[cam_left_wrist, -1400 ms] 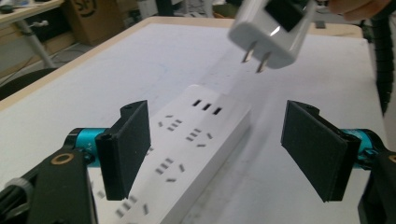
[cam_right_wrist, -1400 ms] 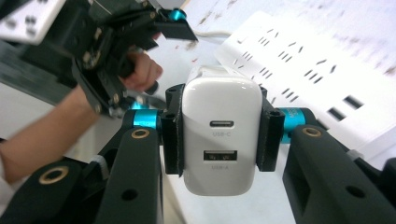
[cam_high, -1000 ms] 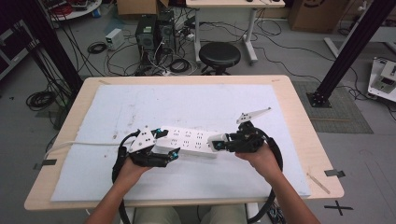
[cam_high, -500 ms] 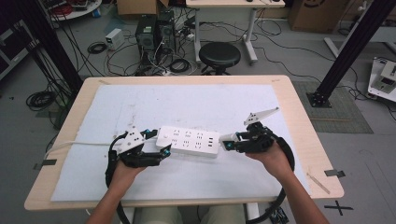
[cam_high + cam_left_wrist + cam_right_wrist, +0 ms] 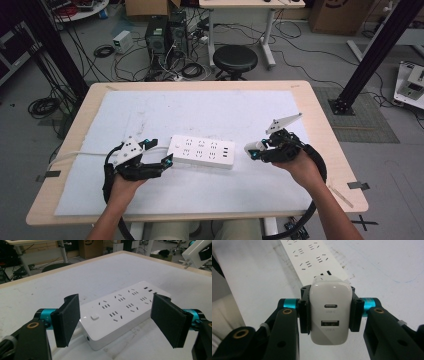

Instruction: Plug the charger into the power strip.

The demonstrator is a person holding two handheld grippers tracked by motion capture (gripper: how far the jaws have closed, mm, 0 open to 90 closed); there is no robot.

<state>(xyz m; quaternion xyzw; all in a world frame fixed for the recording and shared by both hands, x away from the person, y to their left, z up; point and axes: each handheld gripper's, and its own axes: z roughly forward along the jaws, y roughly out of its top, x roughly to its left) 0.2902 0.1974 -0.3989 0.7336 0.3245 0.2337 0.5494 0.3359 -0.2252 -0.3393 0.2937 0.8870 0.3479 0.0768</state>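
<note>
A white power strip (image 5: pixel 201 151) with several sockets lies flat on the white mat, its cable running off to the left; it also fills the middle of the left gripper view (image 5: pixel 120 312). My left gripper (image 5: pixel 159 153) is open just off the strip's left end, its jaws wide on either side of that end without touching it (image 5: pixel 115 322). My right gripper (image 5: pixel 253 150) is shut on a white USB charger (image 5: pixel 330 312), held a little right of the strip's right end (image 5: pixel 312 257). The charger's USB-C and USB-A ports face the camera.
The white mat (image 5: pixel 210 115) covers most of the wooden table (image 5: pixel 330 150). A black stool (image 5: pixel 235 59), computer towers and tangled cables stand on the floor beyond the far edge. Black frame posts rise at far left and far right.
Both grippers have pulled outward from the strip's ends. The left one let go of the strip's left end and opened. The right one drew back to the right with the charger.
</note>
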